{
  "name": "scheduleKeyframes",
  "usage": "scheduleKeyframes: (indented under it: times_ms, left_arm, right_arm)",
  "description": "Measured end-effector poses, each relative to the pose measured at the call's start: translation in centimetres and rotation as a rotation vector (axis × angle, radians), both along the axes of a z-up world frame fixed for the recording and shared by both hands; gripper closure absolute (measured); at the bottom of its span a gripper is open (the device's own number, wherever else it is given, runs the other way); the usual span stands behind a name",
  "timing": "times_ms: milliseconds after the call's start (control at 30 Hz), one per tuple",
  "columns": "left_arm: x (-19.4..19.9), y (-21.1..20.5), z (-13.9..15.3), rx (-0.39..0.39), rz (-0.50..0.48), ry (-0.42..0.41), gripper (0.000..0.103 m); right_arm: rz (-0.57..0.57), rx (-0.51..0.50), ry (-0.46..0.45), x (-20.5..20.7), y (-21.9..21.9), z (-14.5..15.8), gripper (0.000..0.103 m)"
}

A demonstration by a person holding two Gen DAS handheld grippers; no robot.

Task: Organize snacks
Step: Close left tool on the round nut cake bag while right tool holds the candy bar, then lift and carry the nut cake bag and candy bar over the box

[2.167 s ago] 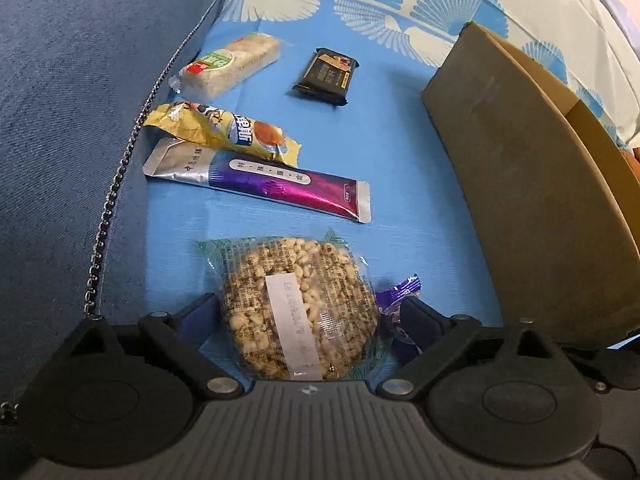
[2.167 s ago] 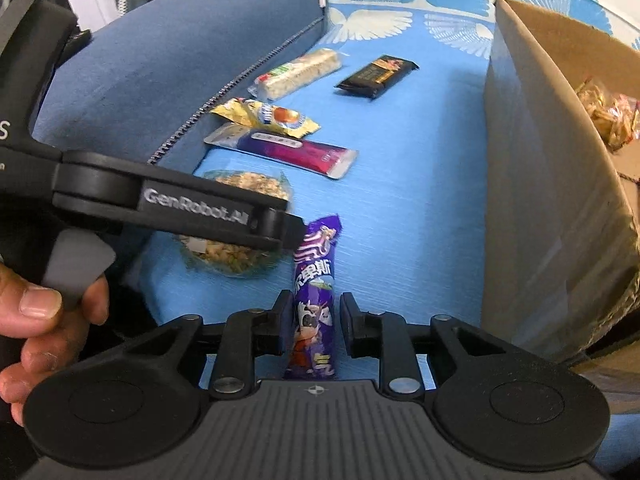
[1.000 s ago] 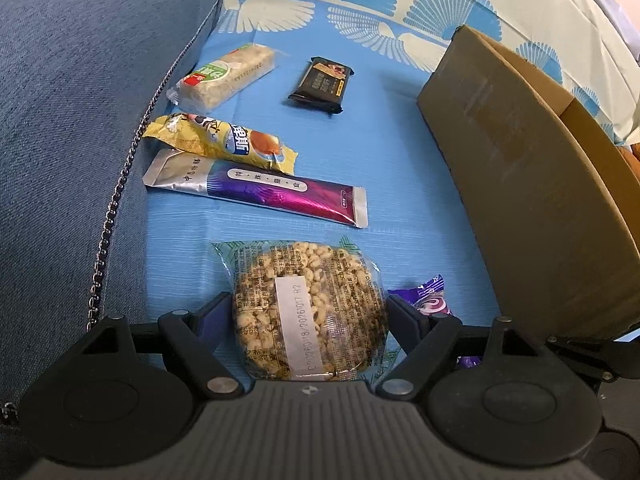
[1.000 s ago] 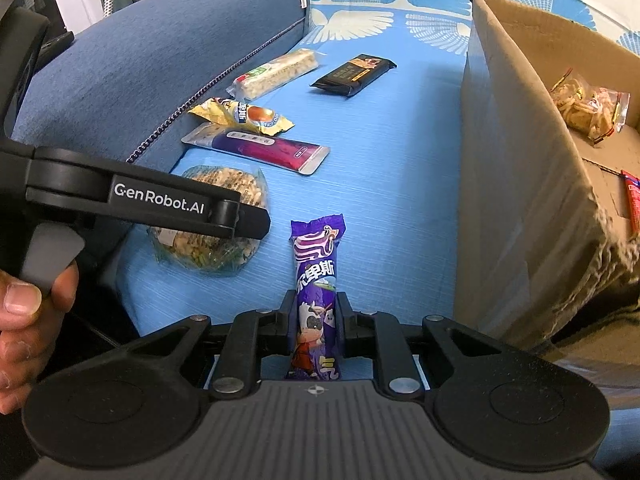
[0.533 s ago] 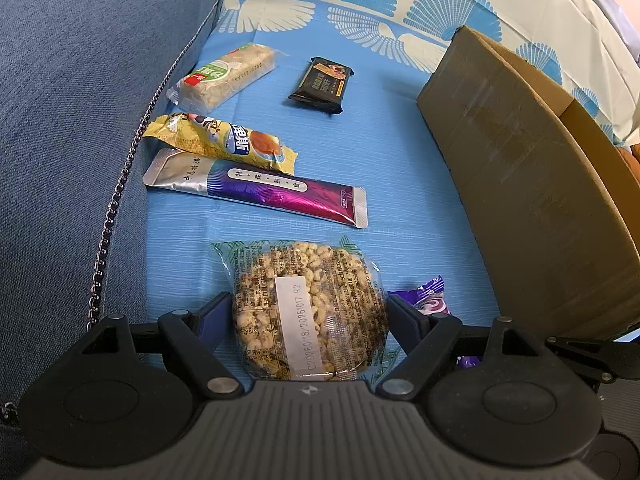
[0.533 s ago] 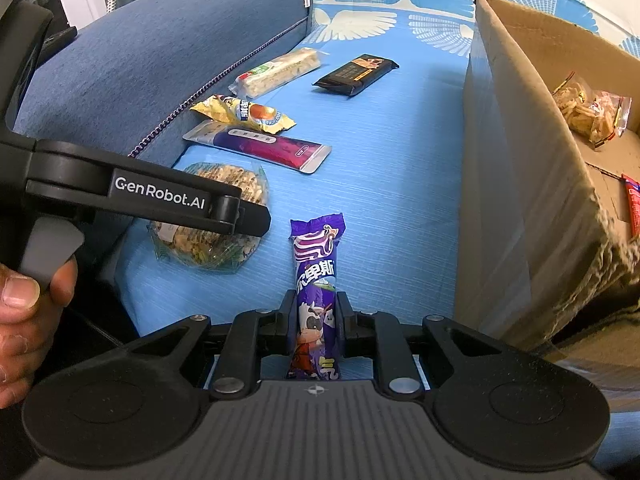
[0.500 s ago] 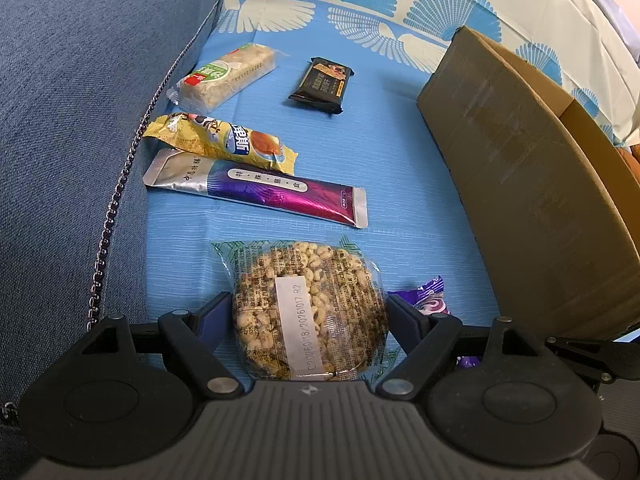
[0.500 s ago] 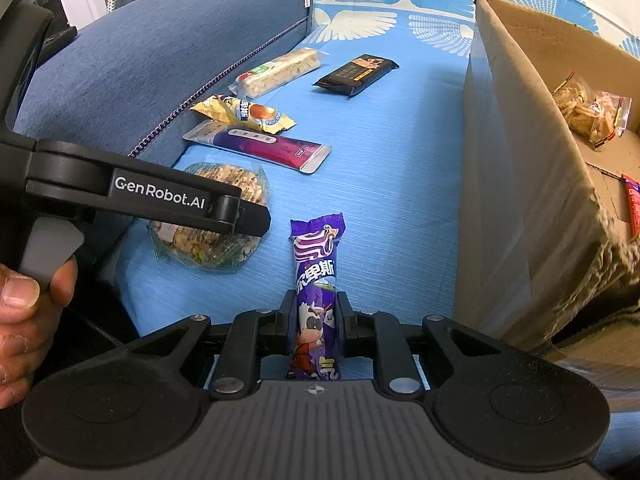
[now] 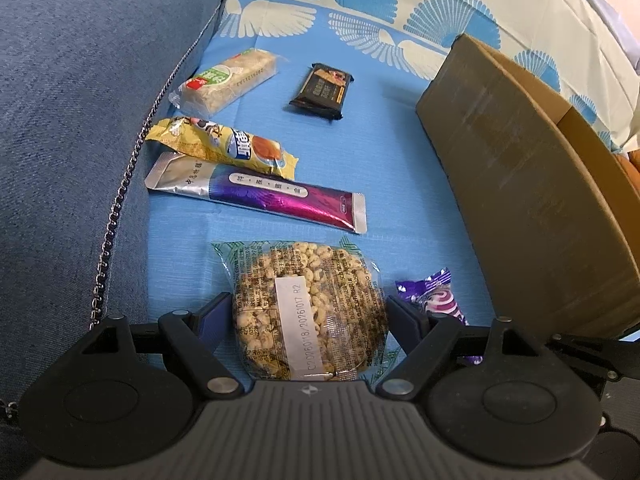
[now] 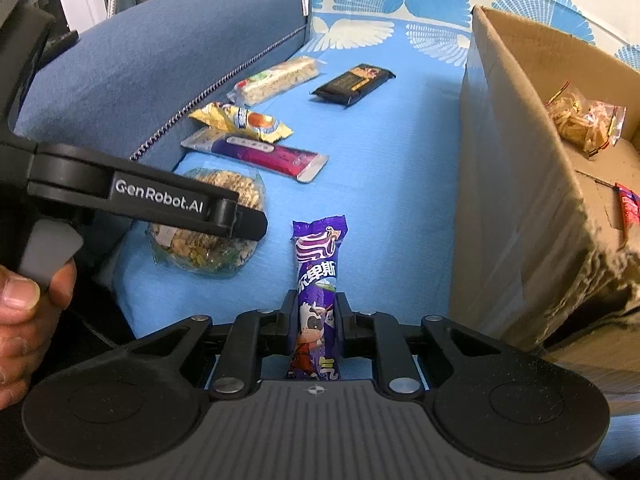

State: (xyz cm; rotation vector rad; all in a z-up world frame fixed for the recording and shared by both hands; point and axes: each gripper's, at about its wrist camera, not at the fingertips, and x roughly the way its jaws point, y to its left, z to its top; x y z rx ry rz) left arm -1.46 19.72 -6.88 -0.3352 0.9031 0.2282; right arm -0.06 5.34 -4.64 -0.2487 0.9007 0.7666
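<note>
A round puffed-grain cake (image 9: 308, 280) in a clear wrapper lies on the blue sofa cover, near the front. My left gripper (image 9: 306, 304) has a finger against each side of it, shut on it at a wide span. That gripper also crosses the right wrist view as a black arm (image 10: 180, 204) over the grain cake (image 10: 208, 252). To its right, my right gripper (image 10: 316, 300) is shut on the near half of a purple snack bar (image 10: 320, 264), which points away from me. The purple bar's far end (image 9: 432, 296) shows in the left wrist view.
An open cardboard box (image 10: 512, 160) stands at the right with a bag of crisps (image 10: 580, 124) inside. Farther back lie a purple-silver pouch (image 9: 260, 196), a yellow pack (image 9: 224, 148), a rice bar (image 9: 228, 80) and a dark bar (image 9: 324, 90). The blue armrest (image 9: 80, 120) bounds the left. A hand (image 10: 24, 304) holds the left gripper's trigger.
Since the oldest frames both grippers have closed in, the left on the grain cake and the right on the purple bar. Over the last second nothing has visibly moved.
</note>
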Motion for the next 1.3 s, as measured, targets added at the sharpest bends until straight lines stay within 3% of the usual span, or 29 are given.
scheduleKeyframes:
  times_ms: [500,833,1300]
  left_arm:
    - [-3.5,0.8,3.2,-0.019,0.087,-0.263,0.018]
    - [-4.2,-0.3,5.5,-0.036,0.169,-0.313,0.018]
    - [1.7,-9.0,12.2,0.0,0.012,-0.424,0.018]
  right_arm:
    - [-0.005,0.162,-0.104,-0.4,-1.5,4.8,0.086]
    - [-0.075,0.303,-0.175,1.0,-5.4,9.9,0.086]
    - [-0.383,0.35,-0.286,6.0,-13.9,13.2,0.086]
